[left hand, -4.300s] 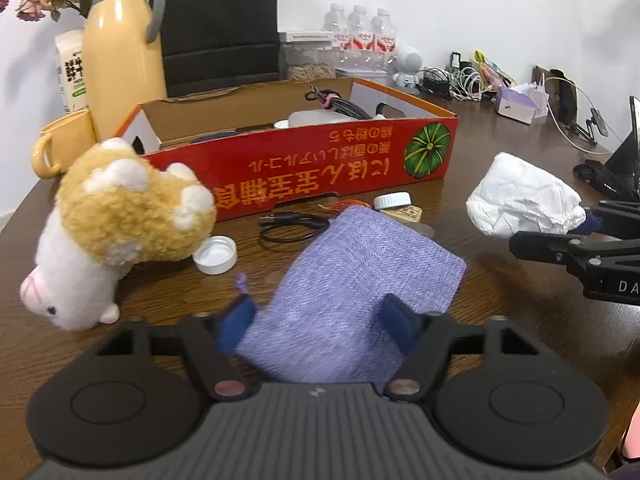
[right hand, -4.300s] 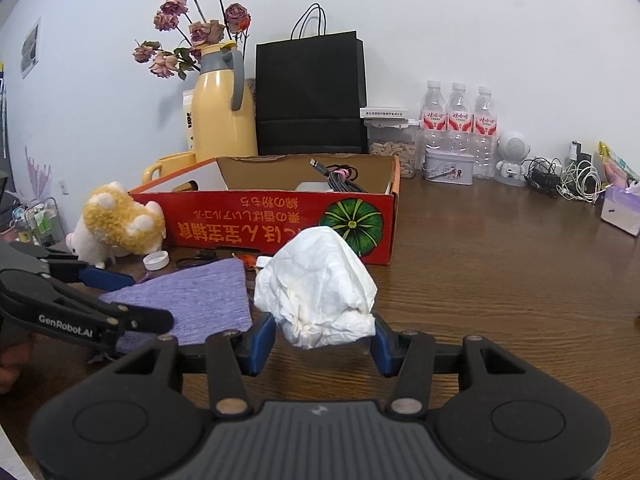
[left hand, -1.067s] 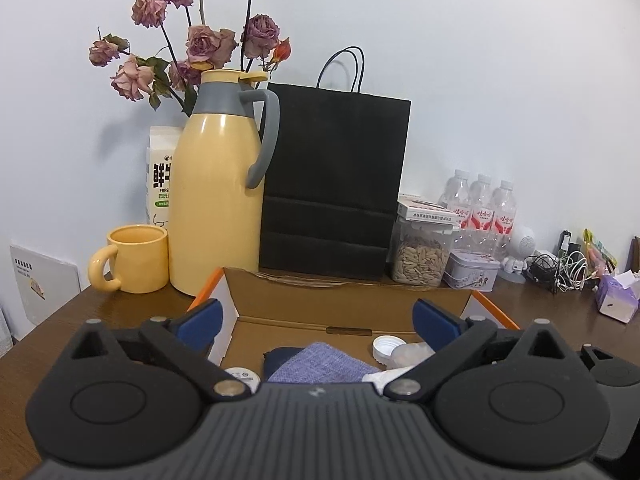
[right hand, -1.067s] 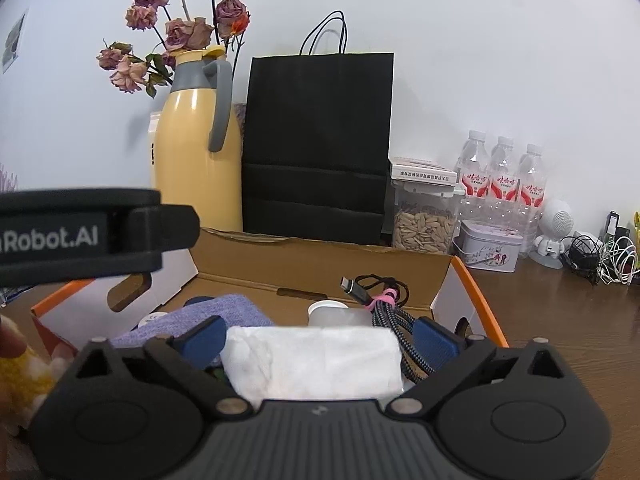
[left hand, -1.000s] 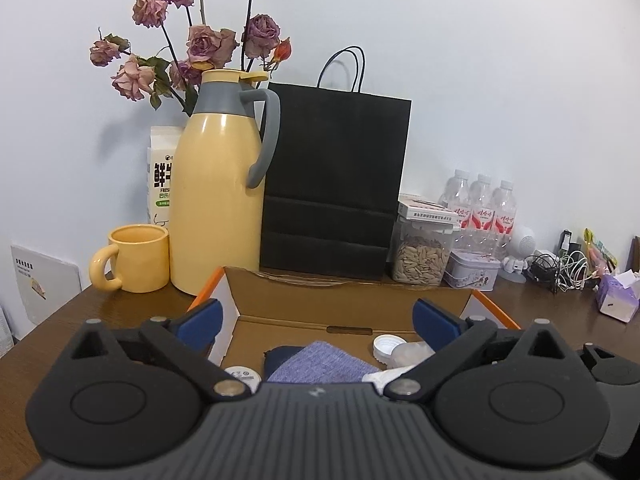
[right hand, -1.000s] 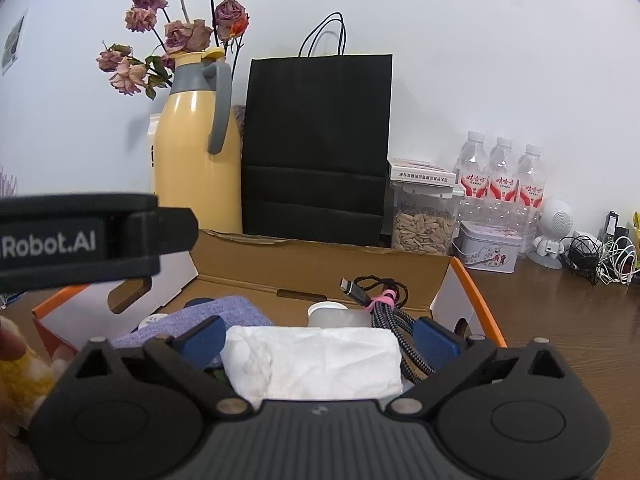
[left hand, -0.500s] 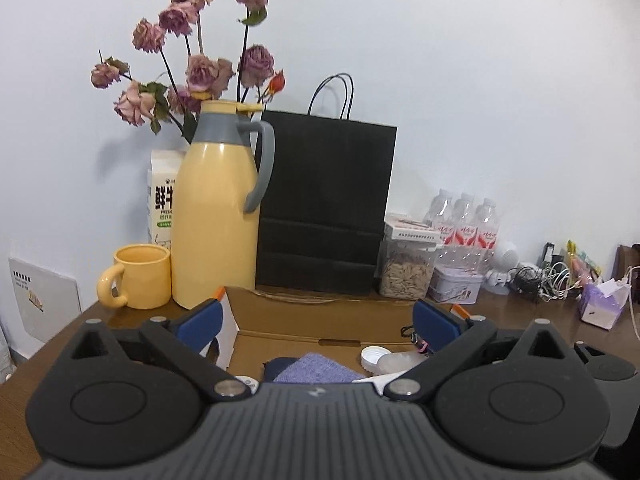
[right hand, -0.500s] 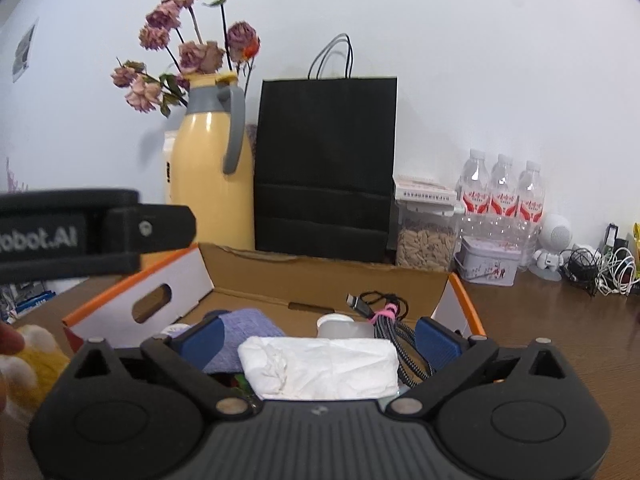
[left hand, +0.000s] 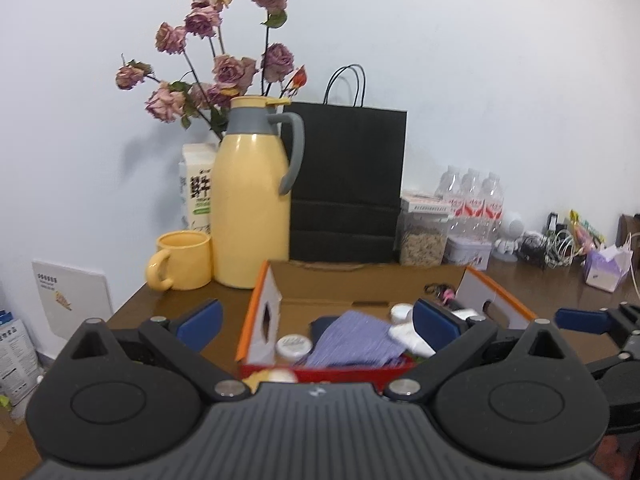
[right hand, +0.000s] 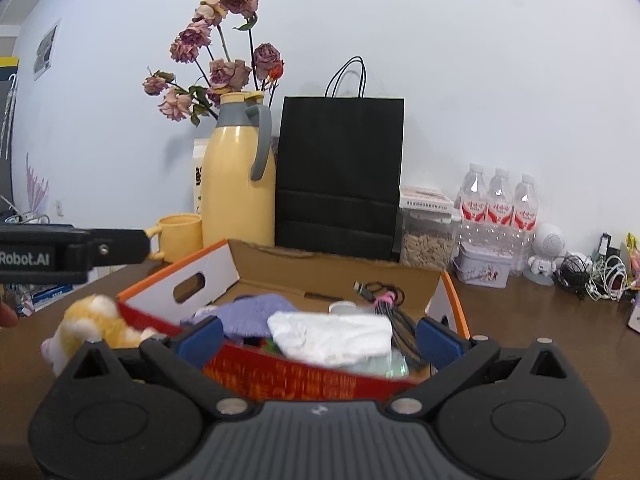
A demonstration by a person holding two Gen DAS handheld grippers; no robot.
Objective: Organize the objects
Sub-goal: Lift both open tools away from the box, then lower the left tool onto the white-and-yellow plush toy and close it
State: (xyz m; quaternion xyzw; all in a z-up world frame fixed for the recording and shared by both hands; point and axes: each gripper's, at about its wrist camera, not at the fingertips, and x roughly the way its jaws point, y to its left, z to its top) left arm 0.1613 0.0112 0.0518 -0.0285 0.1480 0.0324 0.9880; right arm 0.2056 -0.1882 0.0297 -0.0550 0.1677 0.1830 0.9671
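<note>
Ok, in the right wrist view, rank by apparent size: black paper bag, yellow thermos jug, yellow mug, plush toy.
1. Black paper bag, largest.
2. Yellow thermos jug.
3 and 4. Plush toy and yellow mug look alike in size; the toy lies nearer the camera and is partly hidden behind the right claw, so no firm ranking.

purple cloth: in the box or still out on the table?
In. The purple cloth lies inside the cardboard box, below its rim, beside the white tissue wad. Both grippers are open and empty.

Both wrist views facing the wall — shared near cardboard box [left hand: 360,280]
</note>
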